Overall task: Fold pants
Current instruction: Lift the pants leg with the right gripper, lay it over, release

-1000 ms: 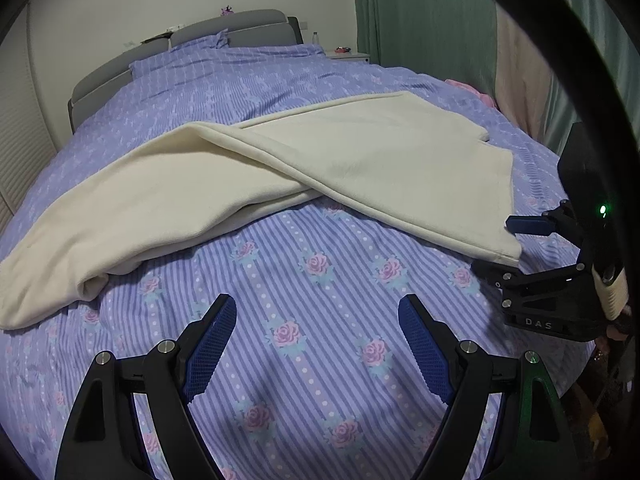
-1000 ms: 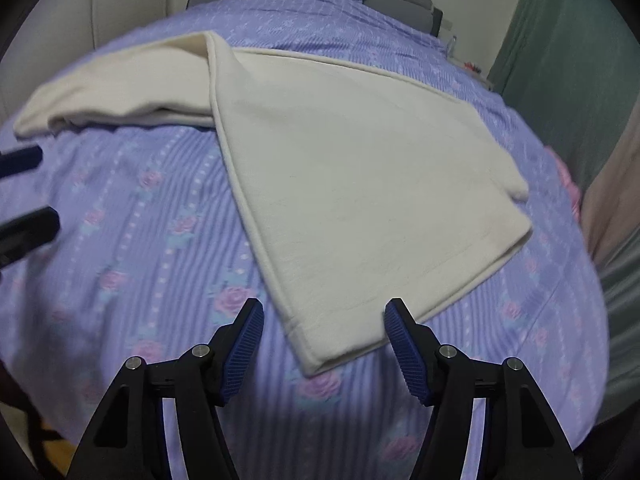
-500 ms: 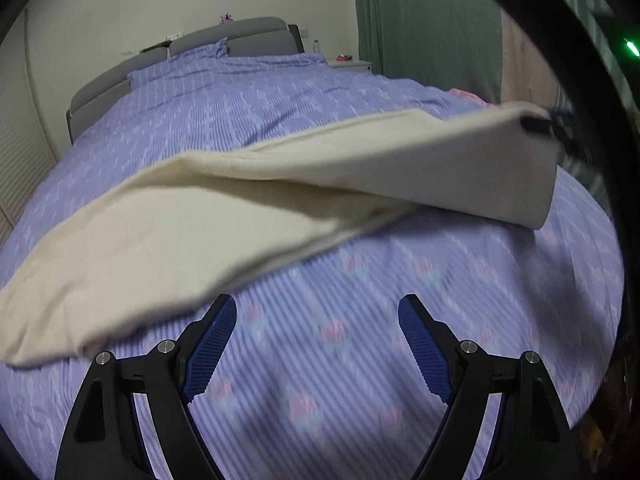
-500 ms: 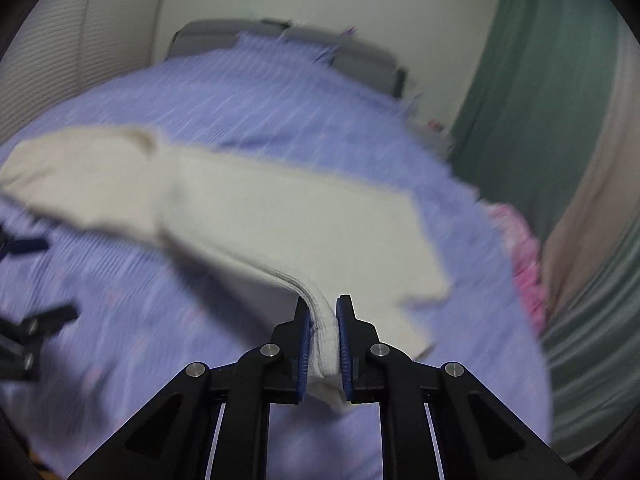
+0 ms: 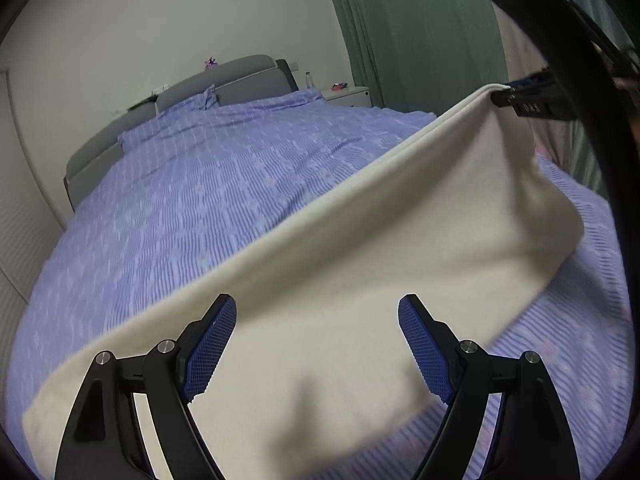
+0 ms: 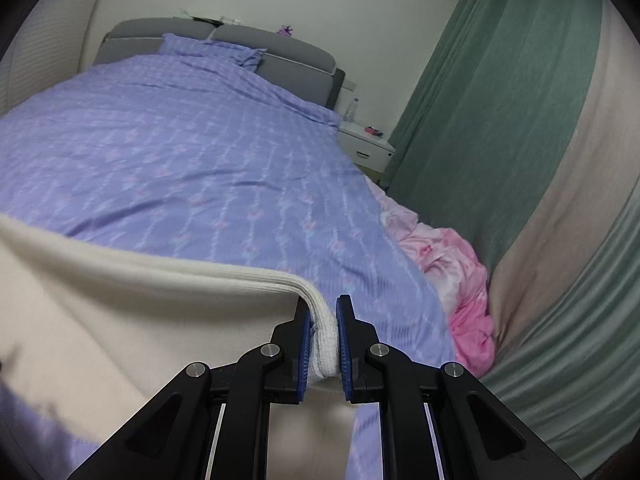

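Observation:
Cream pants (image 5: 340, 264) hang stretched above the purple bed, lifted at their ribbed end. My right gripper (image 6: 324, 338) is shut on that thick hem of the pants (image 6: 120, 320), blue pads pressing both sides. In the left wrist view the right gripper (image 5: 516, 100) shows at the upper right, holding the raised corner. My left gripper (image 5: 316, 348) stands open low in front, its blue pads (image 5: 208, 348) wide apart over the cloth, with nothing pinched between them. The cloth's lower left end trails down toward the bed edge.
The bed (image 6: 160, 140) has a purple striped floral cover and a grey headboard (image 5: 224, 80). A white nightstand (image 6: 368, 144) stands by green curtains (image 6: 500, 100). A pink crumpled blanket (image 6: 448, 264) lies at the bed's right edge.
The right gripper closed on the pants' hem and lifted it up off the bed. The pants now hang raised and stretched. The left gripper moved in under the cloth, staying open.

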